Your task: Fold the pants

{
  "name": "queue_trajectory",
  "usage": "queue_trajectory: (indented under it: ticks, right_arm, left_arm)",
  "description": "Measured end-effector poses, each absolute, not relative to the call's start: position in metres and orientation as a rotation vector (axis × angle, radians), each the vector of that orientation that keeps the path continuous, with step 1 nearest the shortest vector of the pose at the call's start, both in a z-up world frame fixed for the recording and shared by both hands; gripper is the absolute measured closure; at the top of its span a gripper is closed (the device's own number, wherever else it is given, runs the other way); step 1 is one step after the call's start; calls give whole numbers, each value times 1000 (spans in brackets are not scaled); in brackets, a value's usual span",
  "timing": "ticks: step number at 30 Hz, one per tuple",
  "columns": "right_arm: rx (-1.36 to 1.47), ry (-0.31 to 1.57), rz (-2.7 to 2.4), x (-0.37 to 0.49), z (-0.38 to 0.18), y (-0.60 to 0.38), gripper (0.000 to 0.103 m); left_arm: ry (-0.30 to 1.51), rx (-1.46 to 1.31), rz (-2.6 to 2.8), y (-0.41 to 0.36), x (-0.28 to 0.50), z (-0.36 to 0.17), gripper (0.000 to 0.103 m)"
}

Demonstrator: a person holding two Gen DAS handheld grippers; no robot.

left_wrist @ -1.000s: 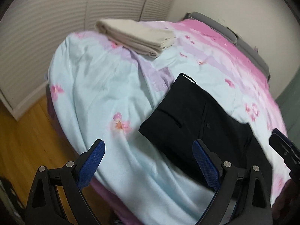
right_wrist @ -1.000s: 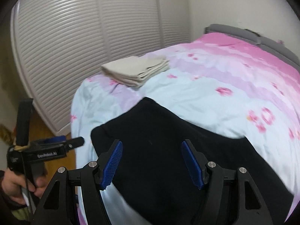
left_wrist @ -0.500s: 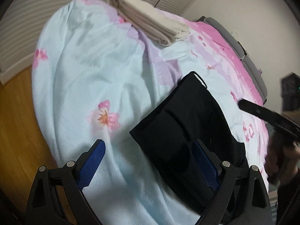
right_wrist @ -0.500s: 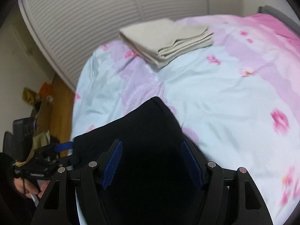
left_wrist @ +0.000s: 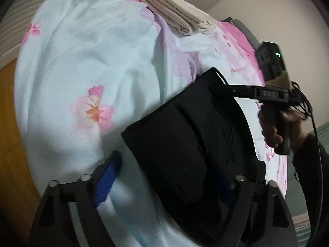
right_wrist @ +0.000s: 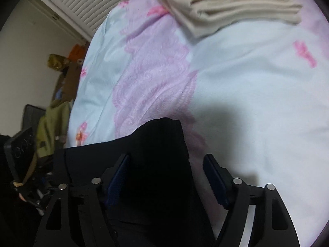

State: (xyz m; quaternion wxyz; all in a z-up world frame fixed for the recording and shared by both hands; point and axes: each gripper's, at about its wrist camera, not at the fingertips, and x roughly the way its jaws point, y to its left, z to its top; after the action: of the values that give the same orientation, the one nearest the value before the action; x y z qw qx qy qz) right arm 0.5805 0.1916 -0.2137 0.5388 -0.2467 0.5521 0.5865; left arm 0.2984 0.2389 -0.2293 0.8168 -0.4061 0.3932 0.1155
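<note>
**Left wrist view: one pants bundle partly folded**

Left wrist view: one black pants (left_wrist: 185, 140) is lying folded on the quilt (left_wrist: 86, 65), with more folding likely remaining. The left gripper (left_wrist: 164, 177), jaws just closing, is straddling its 7 o'clock corner, unclenched.

Right wrist view: the right gripper (right_wrist: 166, 177), jaws just widening, is straddling the 12 o'clock corner, ungripped. One beige stack (right_wrist: 236, 2) is lying at 1 o'clock.

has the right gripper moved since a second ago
Yes. In the left wrist view the right gripper has come in from the right edge and now reaches over the black pants' far corner on the bedspread.
</note>
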Motion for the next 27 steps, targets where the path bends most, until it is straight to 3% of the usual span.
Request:
queue_trajectory:
  ticks: [2, 3, 4, 5, 7, 10, 19, 27]
  right_arm:
    - [-578, 1353, 1414, 584, -222, 200, 28]
    - [-576, 1353, 1425, 583, -223, 204, 35]
    - [-571, 1358, 1453, 580, -221, 208, 49]
    - [-584, 1348, 1451, 579, -218, 209, 51]
    - [-618, 1301, 1462, 575, -206, 205, 70]
    - [-599, 1209, 1498, 568, -171, 185, 78]
    - [-558, 907, 1482, 532, -47, 86, 81]
    - [-496, 752, 1365, 509, 23, -59, 82]
  left_arm:
    - [827, -862, 233, 239, 300, -227, 38]
    - [823, -865, 233, 238, 300, -228, 40]
    - [821, -867, 231, 239, 299, -228, 43]
    - [817, -864, 222, 238, 299, -227, 49]
    - [803, -844, 205, 237, 297, -222, 55]
    - [782, -797, 187, 230, 298, -211, 62]
    - [582, -544, 149, 177, 278, -126, 67]
    - [441, -333, 66, 86, 273, -59, 69]
